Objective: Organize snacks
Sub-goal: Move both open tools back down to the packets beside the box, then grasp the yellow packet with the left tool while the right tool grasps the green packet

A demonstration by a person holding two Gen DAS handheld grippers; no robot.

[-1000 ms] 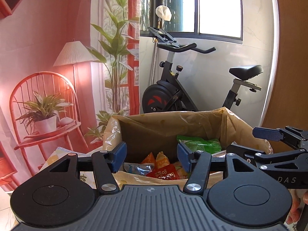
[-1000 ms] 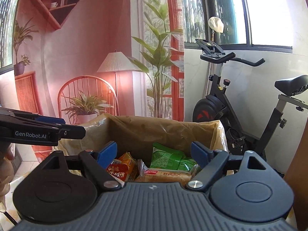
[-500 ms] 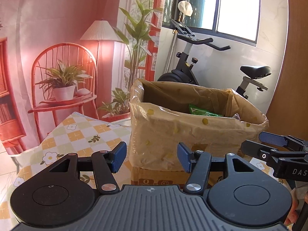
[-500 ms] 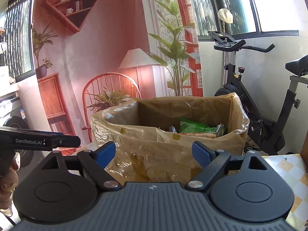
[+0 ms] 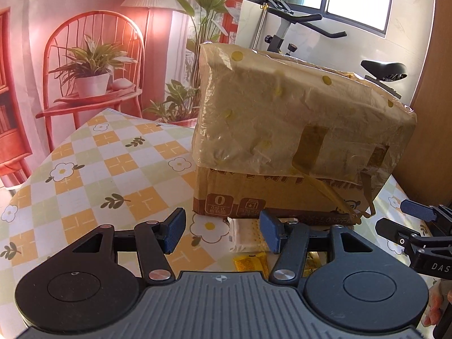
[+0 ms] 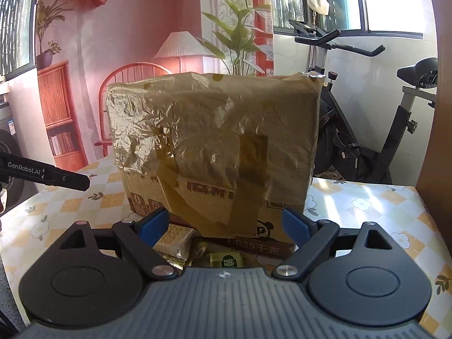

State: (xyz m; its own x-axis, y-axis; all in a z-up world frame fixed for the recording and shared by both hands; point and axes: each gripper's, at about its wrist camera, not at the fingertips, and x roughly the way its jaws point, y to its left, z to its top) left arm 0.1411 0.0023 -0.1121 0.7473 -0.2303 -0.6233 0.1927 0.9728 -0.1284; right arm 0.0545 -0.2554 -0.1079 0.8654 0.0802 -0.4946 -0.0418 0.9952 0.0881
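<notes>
before the box (image 5: 282, 130) on the bench (image 5: 107, 169), your left claw (image 5: 221, 230) and right claw (image 6: 224, 224) both gape wide and empty; snack packets (image 6: 175, 240) lie at its base.

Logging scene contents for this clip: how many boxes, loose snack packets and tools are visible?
Box: 1
Loose snack packets: at least 3, namely cracker packet, green packet, gold wrapper
Tools: 2, namely left tool, right tool
Total: 6
</notes>
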